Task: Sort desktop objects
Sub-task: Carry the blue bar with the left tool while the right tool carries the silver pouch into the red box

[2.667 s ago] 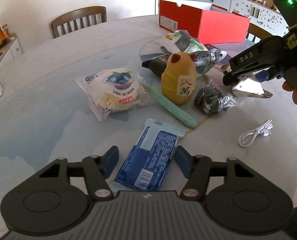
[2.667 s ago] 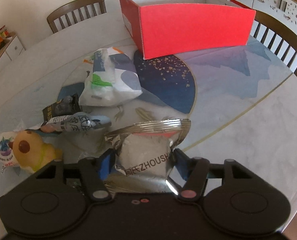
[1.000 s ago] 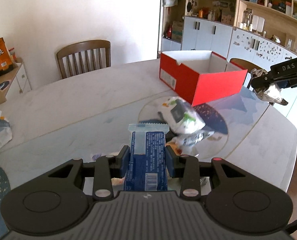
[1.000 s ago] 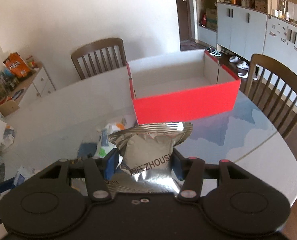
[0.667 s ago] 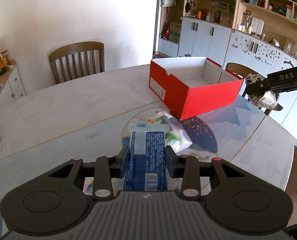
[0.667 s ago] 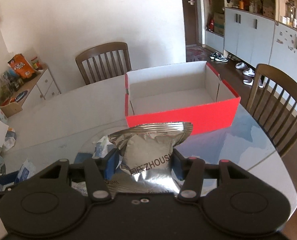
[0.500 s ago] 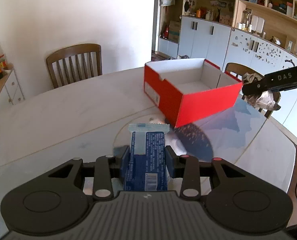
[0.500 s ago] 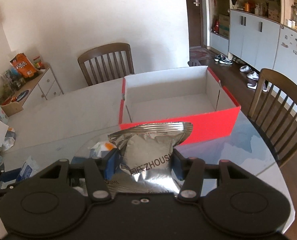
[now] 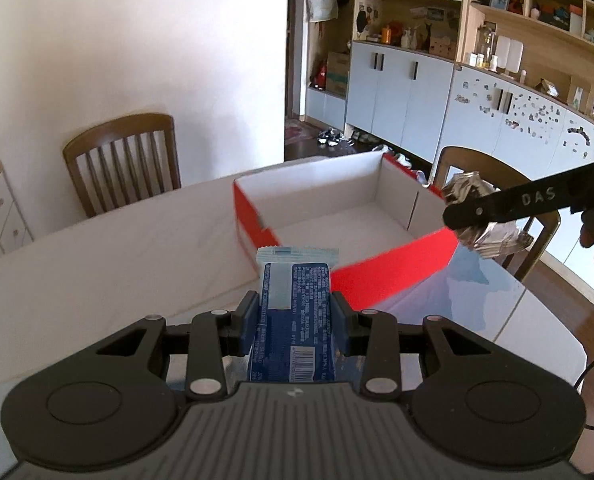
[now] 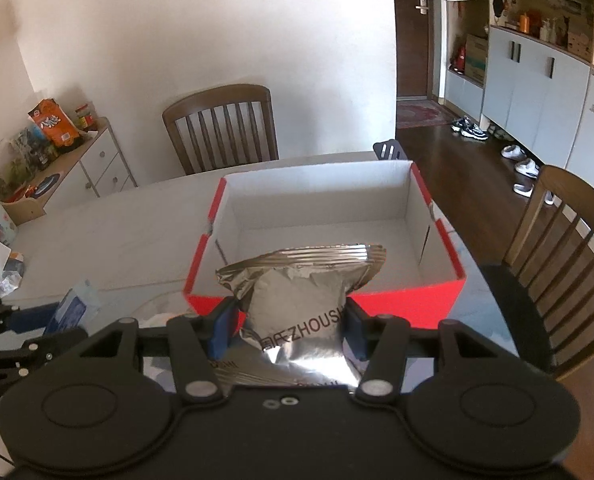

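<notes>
My left gripper [image 9: 295, 314] is shut on a blue snack packet [image 9: 295, 300] and holds it in the air just before the near left corner of the open red box [image 9: 393, 272]. My right gripper [image 10: 289, 322] is shut on a silver foil pouch [image 10: 301, 284], held above the box's near red wall [image 10: 397, 304]. The box's white inside [image 10: 329, 236] looks empty. In the left wrist view the right gripper [image 9: 457, 214] with the foil pouch [image 9: 493, 236] hangs at the box's right corner. In the right wrist view the left gripper and its blue packet [image 10: 75, 308] show at lower left.
The box stands on a round white table [image 9: 117, 248]. Wooden chairs stand behind the table [image 10: 221, 128] and at its right [image 10: 569, 256]. A low cabinet with snack bags [image 10: 53, 124] is at far left. Cupboards line the far right wall.
Both grippers have risen off the table with their packets and moved toward the red box, which now looms larger and closer in both views. The table clutter has dropped out of sight.
</notes>
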`<act>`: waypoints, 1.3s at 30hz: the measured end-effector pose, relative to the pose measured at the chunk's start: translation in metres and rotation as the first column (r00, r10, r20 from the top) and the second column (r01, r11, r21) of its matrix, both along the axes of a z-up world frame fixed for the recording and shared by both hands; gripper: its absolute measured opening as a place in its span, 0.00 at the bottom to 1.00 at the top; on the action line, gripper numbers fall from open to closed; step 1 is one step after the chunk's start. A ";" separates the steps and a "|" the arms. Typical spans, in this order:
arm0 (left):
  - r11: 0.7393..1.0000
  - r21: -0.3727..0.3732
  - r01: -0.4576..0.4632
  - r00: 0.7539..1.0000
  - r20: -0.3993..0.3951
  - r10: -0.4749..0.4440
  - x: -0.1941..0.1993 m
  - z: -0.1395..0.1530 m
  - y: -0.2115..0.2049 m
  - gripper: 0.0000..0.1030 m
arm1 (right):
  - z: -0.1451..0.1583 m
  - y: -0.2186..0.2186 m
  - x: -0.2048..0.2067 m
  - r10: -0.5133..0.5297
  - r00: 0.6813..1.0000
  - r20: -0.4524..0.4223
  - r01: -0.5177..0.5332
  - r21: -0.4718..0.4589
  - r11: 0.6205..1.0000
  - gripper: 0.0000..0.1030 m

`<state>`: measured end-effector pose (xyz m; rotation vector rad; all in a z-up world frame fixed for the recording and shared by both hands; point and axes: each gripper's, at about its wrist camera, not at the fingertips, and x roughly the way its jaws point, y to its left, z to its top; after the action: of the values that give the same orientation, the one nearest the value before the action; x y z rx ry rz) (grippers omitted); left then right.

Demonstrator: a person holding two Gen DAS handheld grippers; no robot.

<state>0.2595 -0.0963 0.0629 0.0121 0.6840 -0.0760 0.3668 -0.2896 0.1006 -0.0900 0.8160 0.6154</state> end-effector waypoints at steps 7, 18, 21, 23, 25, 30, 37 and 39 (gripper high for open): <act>1.000 0.020 0.001 1.000 0.004 -0.001 0.036 0.003 -0.020 0.35 | -0.003 -0.005 0.029 0.017 1.000 -0.008 -0.017 -0.003 1.000 0.53; 1.000 0.031 0.003 1.000 0.000 -0.003 0.089 0.000 -0.036 0.36 | -0.009 -0.006 0.068 0.042 0.999 -0.001 -0.042 -0.018 0.999 0.53; 1.000 0.031 0.004 1.000 -0.009 -0.004 0.103 -0.004 -0.040 0.36 | -0.015 -0.003 0.078 0.041 0.999 0.000 -0.041 -0.031 0.999 0.53; 0.999 0.037 0.009 1.000 -0.015 -0.009 0.113 -0.006 -0.040 0.36 | -0.019 0.000 0.084 0.039 0.999 0.000 -0.039 -0.039 0.998 0.53; 0.998 0.054 0.018 1.000 -0.021 -0.017 0.123 -0.008 -0.041 0.36 | -0.024 0.003 0.090 0.045 0.999 -0.004 -0.045 -0.047 0.998 0.53; 0.997 0.068 0.030 0.999 -0.043 -0.028 0.147 -0.012 -0.039 0.36 | -0.033 0.006 0.109 0.057 0.998 -0.010 -0.057 -0.074 0.996 0.53; 0.995 0.088 0.052 0.994 -0.103 -0.043 0.177 -0.026 -0.046 0.36 | -0.041 0.016 0.135 0.070 0.997 -0.011 -0.071 -0.098 0.993 0.53; 0.993 0.096 0.066 0.991 -0.121 -0.054 0.184 -0.032 -0.050 0.36 | -0.044 0.021 0.141 0.081 0.997 -0.013 -0.082 -0.113 0.990 0.53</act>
<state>0.4439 -0.1465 0.0312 0.1254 0.8060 -0.1004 0.5082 -0.2687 0.0566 -0.2251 0.8588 0.6469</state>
